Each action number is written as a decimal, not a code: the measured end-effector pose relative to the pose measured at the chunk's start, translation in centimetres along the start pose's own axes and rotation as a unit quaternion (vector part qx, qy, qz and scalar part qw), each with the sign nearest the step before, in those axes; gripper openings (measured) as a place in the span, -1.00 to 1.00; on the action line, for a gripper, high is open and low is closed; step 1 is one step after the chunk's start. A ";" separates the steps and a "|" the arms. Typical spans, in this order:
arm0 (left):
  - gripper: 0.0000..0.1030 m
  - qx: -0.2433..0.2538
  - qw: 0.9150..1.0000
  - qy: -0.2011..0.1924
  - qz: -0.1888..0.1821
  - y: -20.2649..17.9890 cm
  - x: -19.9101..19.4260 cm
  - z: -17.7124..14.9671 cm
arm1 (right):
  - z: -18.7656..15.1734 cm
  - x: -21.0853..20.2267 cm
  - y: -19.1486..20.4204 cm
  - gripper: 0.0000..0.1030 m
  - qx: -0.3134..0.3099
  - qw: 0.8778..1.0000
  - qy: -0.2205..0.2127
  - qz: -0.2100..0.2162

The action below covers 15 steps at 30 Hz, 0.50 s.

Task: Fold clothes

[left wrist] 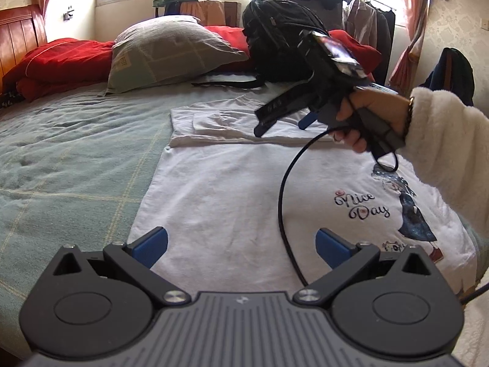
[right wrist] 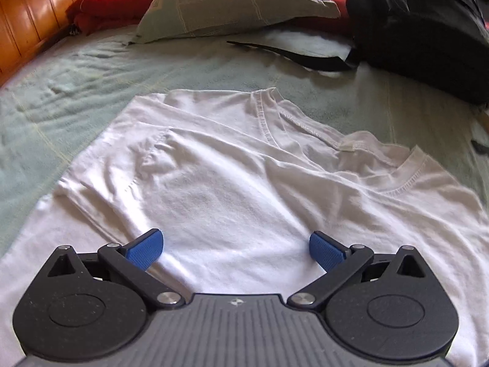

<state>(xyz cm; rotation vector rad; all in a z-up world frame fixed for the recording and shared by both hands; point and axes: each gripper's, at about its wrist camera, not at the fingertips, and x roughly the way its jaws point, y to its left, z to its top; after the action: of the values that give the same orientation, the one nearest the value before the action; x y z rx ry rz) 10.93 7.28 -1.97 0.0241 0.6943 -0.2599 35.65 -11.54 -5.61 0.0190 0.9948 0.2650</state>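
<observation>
The white cotton T-shirt with a "Nice Day" print [left wrist: 232, 189] lies flat on the pale green checked bedspread [left wrist: 76, 159], its printed body toward the camera in the left wrist view; the far end, collar and sleeves, has been turned over onto the body, forming a folded band [right wrist: 232, 165]; this looks like the first fold, with the lengthwise folds not yet made.

The left gripper [left wrist: 241, 246] hangs low over the near hem, its blue pads wide apart and holding nothing; the position suits taking the hem edge next, in my judgement.

The right gripper [right wrist: 235, 249], held in a hand [left wrist: 366, 119] in a fluffy white sleeve [left wrist: 443, 159], hovers just above the folded band; its blue fingers are likewise spread with only cloth showing between them, none pinched; the placement suggests it is pressing or checking the fold line, or has let the cloth go.

A black cable [left wrist: 287, 202] trails across the shirt; it could drag the cloth.

A grey-green pillow [left wrist: 171, 52], a red quilt [left wrist: 61, 61] and a black backpack [left wrist: 281, 39] sit well apart beyond the shirt, leaving the working area free.
</observation>
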 end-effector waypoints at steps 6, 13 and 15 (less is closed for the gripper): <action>0.99 0.006 1.000 -0.002 -0.004 -0.4 -0.3 0.0 | -1.4 -5.2 -4.7 1.00 0.068 0.997 -0.045 0.006; 0.99 0.009 1.000 0.010 -0.017 -0.9 0.4 -0.4 | -6.5 -6.4 -11.6 1.00 0.139 0.989 -0.043 -0.032; 0.99 0.017 1.000 0.013 -0.015 -1.2 0.4 -0.5 | -7.3 -7.4 -12.2 1.00 0.152 0.987 -0.057 -0.018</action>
<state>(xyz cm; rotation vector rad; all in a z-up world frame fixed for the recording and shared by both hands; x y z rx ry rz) 10.59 6.11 -2.53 0.0490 0.7174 -0.3012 28.30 -25.84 -5.15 0.2912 0.9141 0.0752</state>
